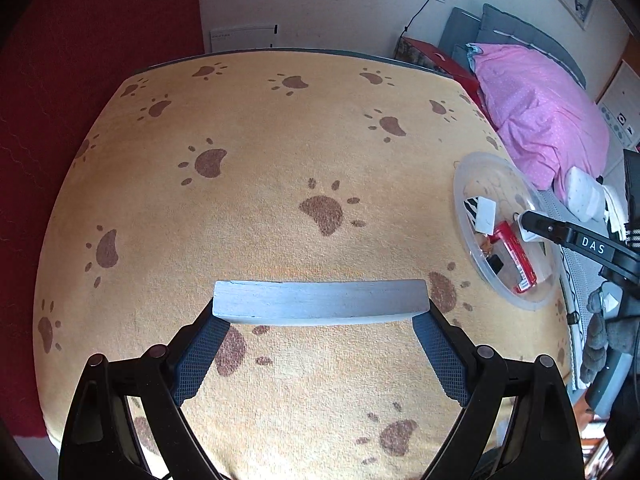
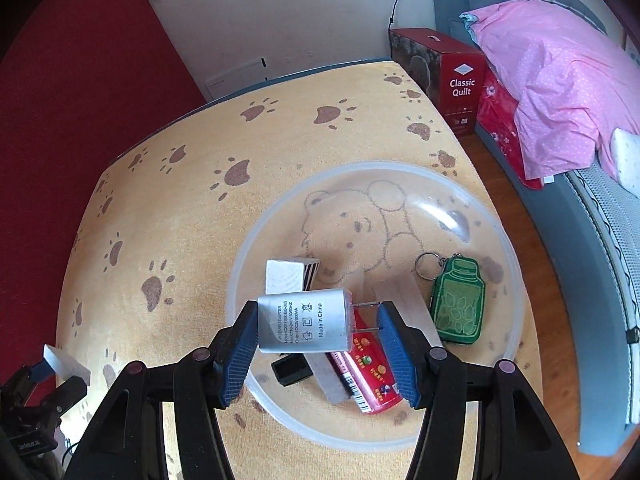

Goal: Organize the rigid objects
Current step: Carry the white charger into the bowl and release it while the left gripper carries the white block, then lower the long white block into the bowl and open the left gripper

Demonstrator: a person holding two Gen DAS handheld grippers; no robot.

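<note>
In the left wrist view my left gripper (image 1: 320,322) is shut on a long grey-white block (image 1: 320,300), held by its two ends above the paw-print cloth (image 1: 260,132). In the right wrist view my right gripper (image 2: 316,330) is shut on a white power adapter (image 2: 304,324). Its prongs rest against the right pad, over a clear plastic bowl (image 2: 256,236). The bowl holds a green jar-shaped key pouch (image 2: 458,300), a red packet (image 2: 372,376), a white block with a striped side (image 2: 286,276), a pale bar (image 2: 328,378) and a small black item (image 2: 291,370).
The bowl (image 1: 464,184) sits near the table's right edge. Beyond that edge are wooden floor, a red "Classic Quilt" box (image 2: 460,80) and a bed with a pink quilt (image 2: 560,80). A red wall (image 1: 80,80) is on the left. The left gripper (image 2: 48,376) shows at lower left.
</note>
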